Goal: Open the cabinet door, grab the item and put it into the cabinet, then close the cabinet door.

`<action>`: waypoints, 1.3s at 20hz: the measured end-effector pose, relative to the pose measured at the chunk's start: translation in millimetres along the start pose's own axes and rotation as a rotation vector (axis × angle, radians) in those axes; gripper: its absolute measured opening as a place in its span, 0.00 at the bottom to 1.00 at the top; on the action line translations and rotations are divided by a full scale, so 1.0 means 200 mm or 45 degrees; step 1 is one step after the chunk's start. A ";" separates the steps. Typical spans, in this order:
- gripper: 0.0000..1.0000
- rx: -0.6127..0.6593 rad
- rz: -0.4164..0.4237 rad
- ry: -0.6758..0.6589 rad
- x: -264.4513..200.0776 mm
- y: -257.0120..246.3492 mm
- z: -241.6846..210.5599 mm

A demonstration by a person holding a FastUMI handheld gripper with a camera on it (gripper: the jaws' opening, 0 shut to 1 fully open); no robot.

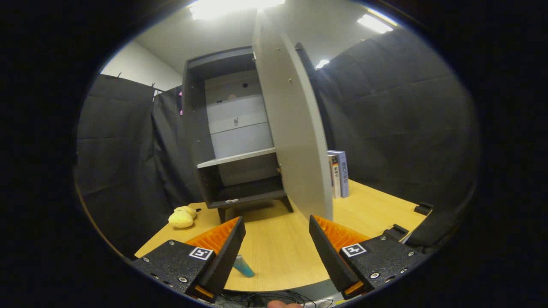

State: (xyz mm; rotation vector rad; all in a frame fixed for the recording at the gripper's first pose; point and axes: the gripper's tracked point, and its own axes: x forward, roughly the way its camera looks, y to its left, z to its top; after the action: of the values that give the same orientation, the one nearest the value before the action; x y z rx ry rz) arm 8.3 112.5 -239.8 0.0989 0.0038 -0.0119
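ceiling lights (231, 7) glare | sharp ctr | fisheye bend at edges

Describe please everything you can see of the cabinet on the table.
The cabinet is a tall dark grey box that looks like painted board, standing upright on short legs on the wooden table, beyond the open gripper. Its pale grey door is swung wide open, edge toward the fingers. Inside are a light back panel, one pale shelf and a dark bottom board carrying a small pale object. Books stand past the door; a yellow plush toy lies beside the legs.

claw (277, 252) | wedge-shaped ribbed fingers | square tag markers | screws on textured mounts
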 end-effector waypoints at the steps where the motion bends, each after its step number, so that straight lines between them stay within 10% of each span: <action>1: 0.93 -0.005 0.045 -0.012 0.02 0.08 -0.03; 17: 0.93 -0.093 0.068 0.135 0.40 0.36 -0.83; 22: 0.61 -0.203 0.045 0.142 0.43 0.34 -0.85; 26: 0.57 -0.179 0.034 0.181 0.45 0.31 -0.81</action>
State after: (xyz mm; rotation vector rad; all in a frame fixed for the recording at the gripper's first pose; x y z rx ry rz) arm 98.8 189.0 -396.1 -0.0414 0.1454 0.0219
